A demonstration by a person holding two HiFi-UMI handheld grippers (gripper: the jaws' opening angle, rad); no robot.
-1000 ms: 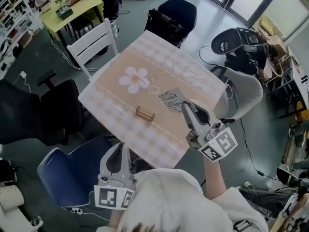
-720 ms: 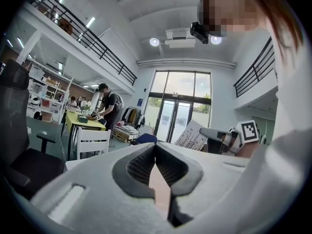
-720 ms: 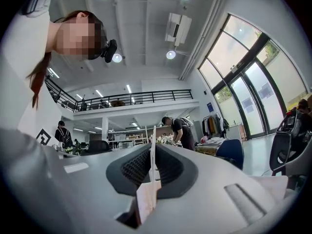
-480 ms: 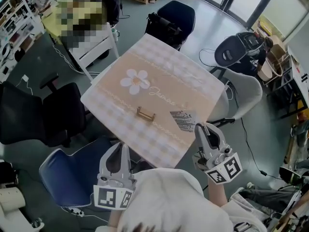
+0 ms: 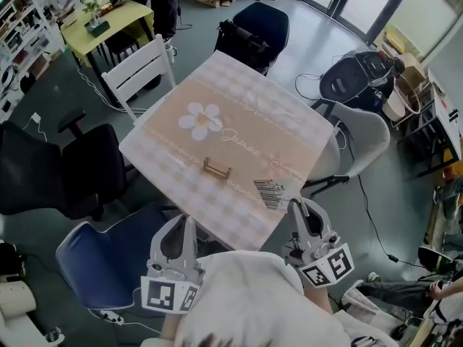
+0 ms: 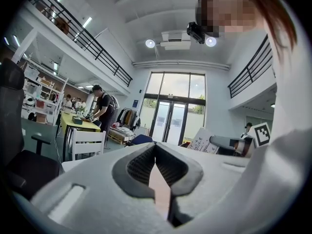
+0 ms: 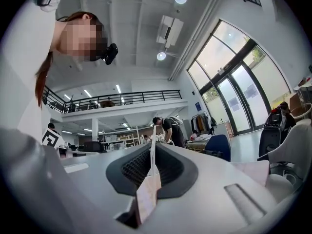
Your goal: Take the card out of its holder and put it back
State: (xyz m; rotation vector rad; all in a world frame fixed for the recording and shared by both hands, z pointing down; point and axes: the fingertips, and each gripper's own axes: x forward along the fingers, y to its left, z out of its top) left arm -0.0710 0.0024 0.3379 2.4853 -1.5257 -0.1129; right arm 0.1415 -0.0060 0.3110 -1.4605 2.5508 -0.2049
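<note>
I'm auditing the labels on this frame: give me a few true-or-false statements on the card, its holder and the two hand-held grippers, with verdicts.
1. The right hand-held gripper is shut on the card. True.
2. The card stands in the wooden holder. False: the holder is empty, and the card is held up at the near right edge of the table.
3. The left hand-held gripper holds nothing. True: its jaws are together.
4. The holder sits on the flower print. False: it lies nearer the person, apart from the flower.
5. A white chair stands at the table's far left side. True.
</note>
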